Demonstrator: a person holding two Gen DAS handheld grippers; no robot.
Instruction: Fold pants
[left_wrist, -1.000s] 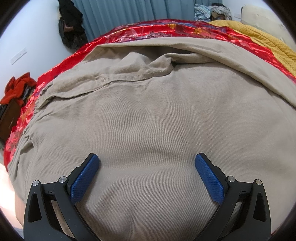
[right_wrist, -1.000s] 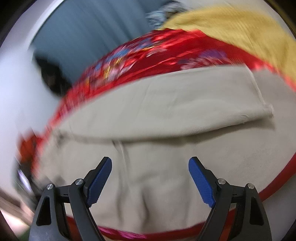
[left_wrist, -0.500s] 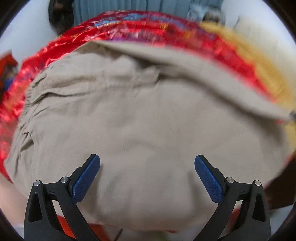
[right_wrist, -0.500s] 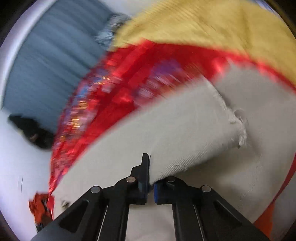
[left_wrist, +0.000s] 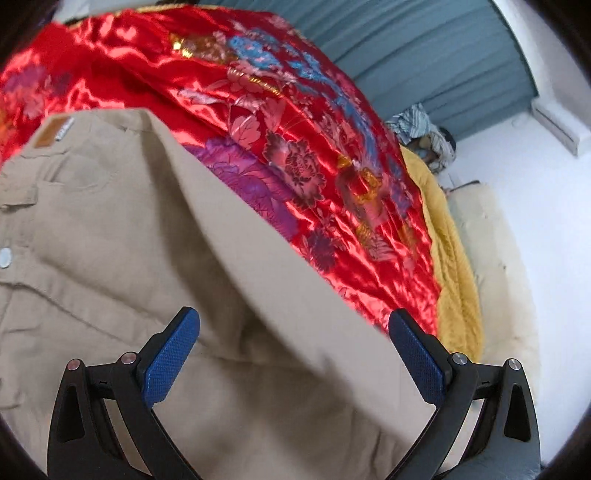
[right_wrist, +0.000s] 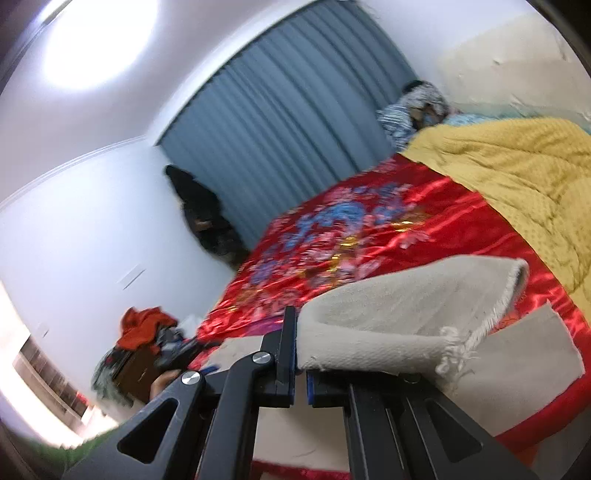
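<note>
Red satin bedspread (left_wrist: 332, 177), patterned with blue, pink and purple flowers, covers most of the bed, with a yellow blanket (right_wrist: 517, 173) lying along its far side and a blue-grey curtain (right_wrist: 280, 147) behind. Beige pants (left_wrist: 122, 251) lie spread on the bedspread; the left wrist view shows their waistband with a tan patch and a white button near the left edge. The raised leg end (right_wrist: 406, 314), frayed at its hem, is lifted clear of the fabric beneath it. The right gripper (right_wrist: 300, 380) has its jaws nearly together, pinching that leg end at the edge. The left gripper (left_wrist: 295, 354) hangs over the pants with its blue pads (left_wrist: 170, 358) spread wide, holding nothing.
</note>
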